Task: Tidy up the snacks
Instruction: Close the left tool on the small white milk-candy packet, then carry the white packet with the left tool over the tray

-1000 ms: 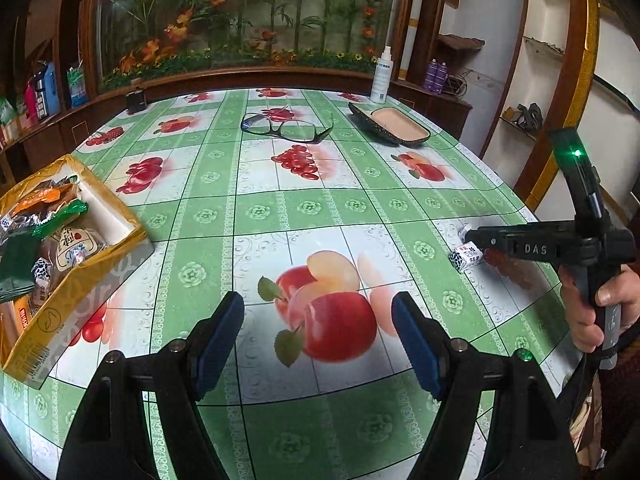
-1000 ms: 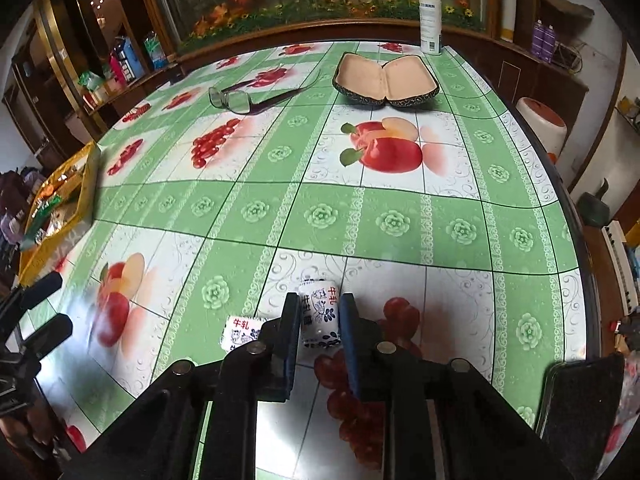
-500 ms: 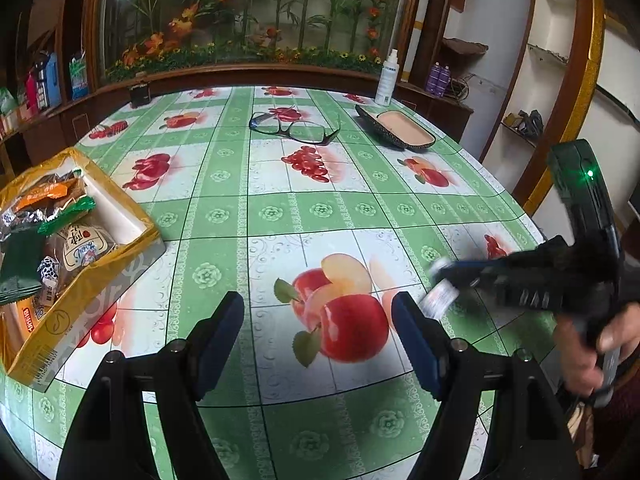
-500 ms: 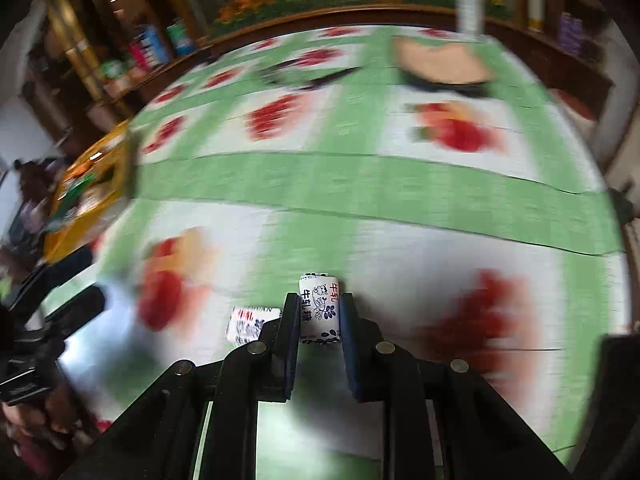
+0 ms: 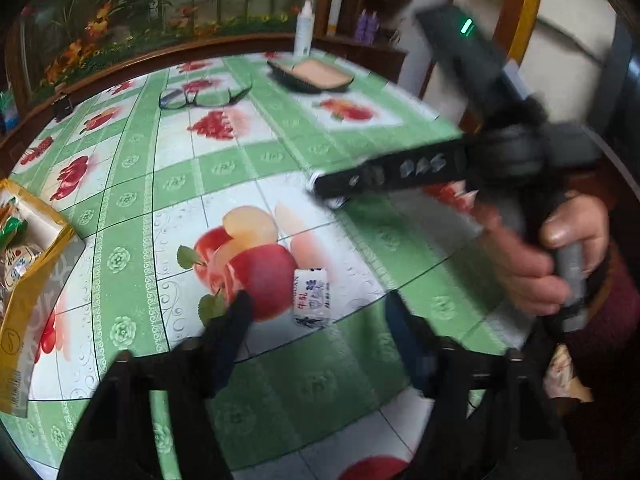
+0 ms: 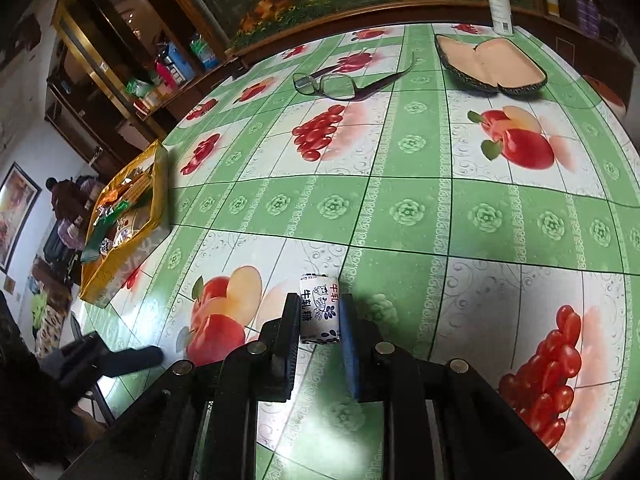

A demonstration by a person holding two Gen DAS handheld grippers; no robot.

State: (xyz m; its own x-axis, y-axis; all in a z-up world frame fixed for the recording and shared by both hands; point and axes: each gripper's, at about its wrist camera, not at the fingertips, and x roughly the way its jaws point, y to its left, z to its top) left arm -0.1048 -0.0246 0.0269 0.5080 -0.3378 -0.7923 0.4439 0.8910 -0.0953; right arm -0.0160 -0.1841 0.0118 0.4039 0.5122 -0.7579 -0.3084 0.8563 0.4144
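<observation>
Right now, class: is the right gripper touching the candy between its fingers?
Touching. The right wrist view shows the right gripper shut on the white wrapped candy, both pads pressed flat against its sides with no gap, holding it above the tablecloth.

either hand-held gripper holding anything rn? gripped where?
Right hand-held gripper: white nougat candy, pinched across its sides. Left hand-held gripper: closing around a second candy, not gripping yet.

The round table's green-and-white fruit-print plastic cloth (image 6: pixel 408 208) is smooth and glossy, throwing back glare towards 6 o'clock. The small white blue-printed candy (image 6: pixel 319 307) has a shiny crinkled wrapper, pressed between the matt black plastic right gripper (image 6: pixel 319 322). At 9 o'clock, the yellow cardboard box (image 6: pixel 154 184) looks lightly glossy.
</observation>
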